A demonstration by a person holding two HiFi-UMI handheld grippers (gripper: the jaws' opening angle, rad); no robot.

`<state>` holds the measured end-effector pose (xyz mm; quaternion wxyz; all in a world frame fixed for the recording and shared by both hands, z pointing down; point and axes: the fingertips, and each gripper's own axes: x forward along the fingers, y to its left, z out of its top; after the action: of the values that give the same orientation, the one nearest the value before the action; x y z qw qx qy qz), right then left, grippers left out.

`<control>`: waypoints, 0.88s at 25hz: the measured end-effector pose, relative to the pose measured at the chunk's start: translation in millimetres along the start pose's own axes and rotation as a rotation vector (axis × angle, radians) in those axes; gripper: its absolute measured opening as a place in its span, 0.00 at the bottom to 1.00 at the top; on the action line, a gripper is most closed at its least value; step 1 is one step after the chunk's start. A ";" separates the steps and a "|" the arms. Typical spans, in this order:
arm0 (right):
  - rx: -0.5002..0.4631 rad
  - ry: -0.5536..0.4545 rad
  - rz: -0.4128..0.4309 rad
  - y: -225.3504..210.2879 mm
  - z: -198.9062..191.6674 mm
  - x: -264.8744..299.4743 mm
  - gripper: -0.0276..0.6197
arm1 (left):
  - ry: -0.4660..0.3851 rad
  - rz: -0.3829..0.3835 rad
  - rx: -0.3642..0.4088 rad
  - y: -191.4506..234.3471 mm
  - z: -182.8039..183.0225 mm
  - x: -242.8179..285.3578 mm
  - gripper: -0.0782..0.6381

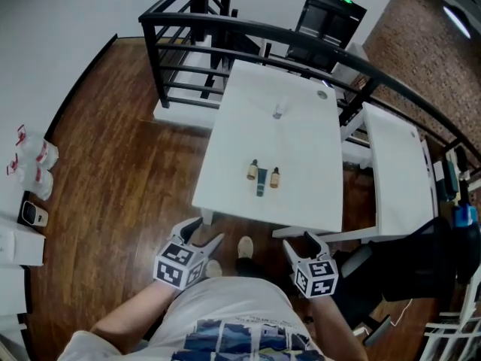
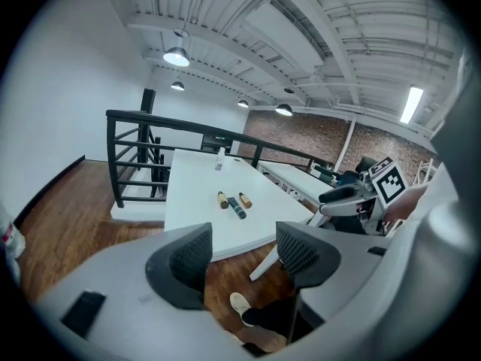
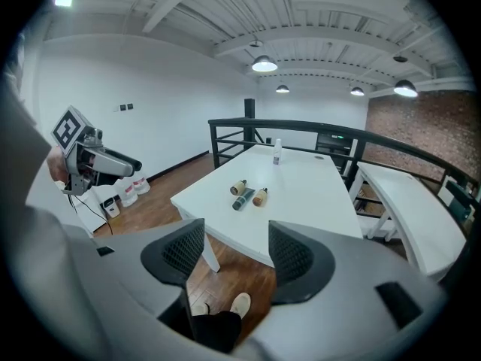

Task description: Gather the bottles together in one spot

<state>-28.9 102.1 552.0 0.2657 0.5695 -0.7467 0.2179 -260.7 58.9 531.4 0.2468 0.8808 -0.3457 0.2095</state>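
Three small bottles lie side by side near the front of the white table [image 1: 301, 164]: a tan one [image 1: 252, 170], a dark teal one [image 1: 261, 181] and another tan one [image 1: 275, 177]. A small clear bottle [image 1: 277, 112] stands upright, alone, farther back. The trio also shows in the left gripper view [image 2: 237, 206] and the right gripper view [image 3: 243, 198]. My left gripper [image 1: 207, 232] and right gripper [image 1: 301, 241] hang in front of the table's near edge, well short of the bottles. Both are open, the left gripper [image 2: 242, 235] and the right gripper [image 3: 237, 235] with nothing between their fingers.
A black railing [image 1: 188, 21] runs round the table's far and left sides. A second white table [image 1: 394, 164] stands to the right, with a dark chair [image 1: 421, 258] near it. Jugs and boxes [image 1: 34, 164] sit by the left wall. My shoes [image 1: 245, 247] are under the table edge.
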 end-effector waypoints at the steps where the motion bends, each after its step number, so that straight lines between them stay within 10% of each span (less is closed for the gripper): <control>1: -0.006 0.016 0.011 0.2 0.2 8.1 0.49 | 0.001 0.010 0.001 4.2 1.4 -2.0 0.47; 22: 0.063 0.213 0.050 -66.3 31.3 250.8 0.38 | -0.024 0.285 -0.147 73.5 19.2 -37.3 0.47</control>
<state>-22.1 -118.9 691.4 0.3201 0.5323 -0.7211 0.3070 -334.3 19.7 517.4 0.2744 0.8047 -0.4844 0.2060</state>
